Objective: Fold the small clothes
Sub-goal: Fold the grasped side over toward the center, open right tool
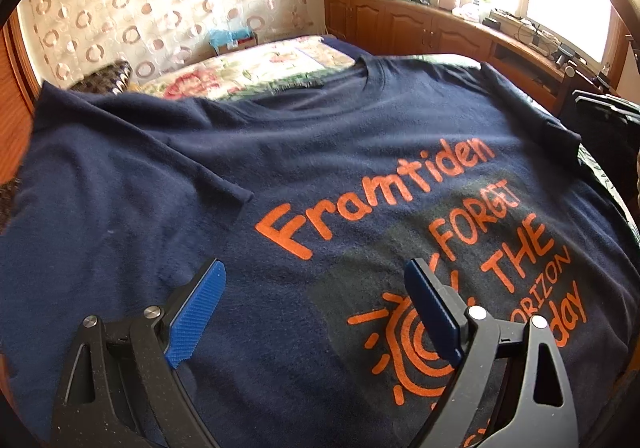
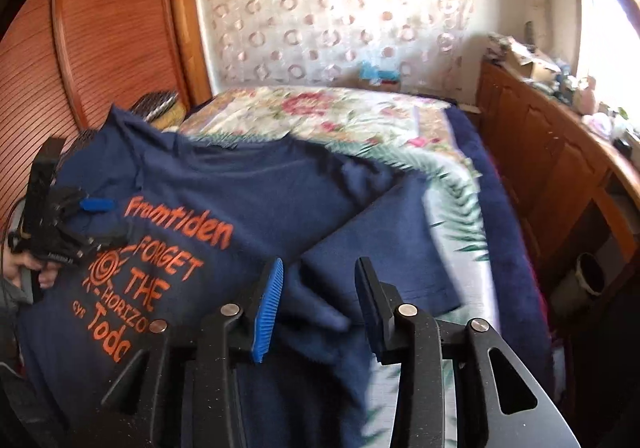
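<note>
A navy T-shirt (image 1: 320,176) with orange print lies spread face up on the bed, collar at the far end. Its left sleeve is folded in over the body. My left gripper (image 1: 316,308) is open, hovering just above the shirt's chest print, holding nothing. In the right wrist view the same shirt (image 2: 224,188) lies to the left, its right sleeve (image 2: 380,248) spread out on the bedspread. My right gripper (image 2: 320,304) is open over the shirt's right side edge, with cloth between its blue pads but not clamped. The left gripper (image 2: 86,216) shows at the far left.
The bed has a floral bedspread (image 2: 340,112) over a dark blue blanket (image 2: 508,248). A wooden sideboard (image 2: 560,168) cluttered with small items runs along the right under a bright window. A wooden wardrobe (image 2: 100,28) stands at the left. A bin (image 2: 588,280) sits by the sideboard.
</note>
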`<act>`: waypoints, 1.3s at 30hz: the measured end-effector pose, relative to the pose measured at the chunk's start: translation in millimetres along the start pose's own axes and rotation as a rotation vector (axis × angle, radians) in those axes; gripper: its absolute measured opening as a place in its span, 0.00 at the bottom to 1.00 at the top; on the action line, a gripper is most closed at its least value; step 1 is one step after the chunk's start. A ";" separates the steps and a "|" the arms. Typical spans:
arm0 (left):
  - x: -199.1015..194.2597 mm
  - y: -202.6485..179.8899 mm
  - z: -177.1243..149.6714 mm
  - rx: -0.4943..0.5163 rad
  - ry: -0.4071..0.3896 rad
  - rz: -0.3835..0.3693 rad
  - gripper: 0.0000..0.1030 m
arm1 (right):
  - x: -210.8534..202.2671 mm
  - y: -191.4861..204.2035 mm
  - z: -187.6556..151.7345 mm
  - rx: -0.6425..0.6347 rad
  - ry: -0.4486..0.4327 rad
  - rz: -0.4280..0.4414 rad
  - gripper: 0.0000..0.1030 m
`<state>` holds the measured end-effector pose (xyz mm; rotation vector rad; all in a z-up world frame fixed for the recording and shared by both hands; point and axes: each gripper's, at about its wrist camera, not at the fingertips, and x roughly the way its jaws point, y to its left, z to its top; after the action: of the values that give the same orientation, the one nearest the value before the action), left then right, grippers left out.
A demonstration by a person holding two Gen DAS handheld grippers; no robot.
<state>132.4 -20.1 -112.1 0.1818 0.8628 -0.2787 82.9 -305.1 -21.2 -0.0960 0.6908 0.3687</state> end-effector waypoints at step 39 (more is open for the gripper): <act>-98.1 3.9 -9.8 -0.078 -0.216 -0.077 0.89 | 97.3 55.3 70.0 -0.059 0.022 0.194 0.14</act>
<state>65.9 2.6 -42.7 0.0440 0.6660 -0.3300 174.1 -210.0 -27.5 -0.0894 0.7133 0.5745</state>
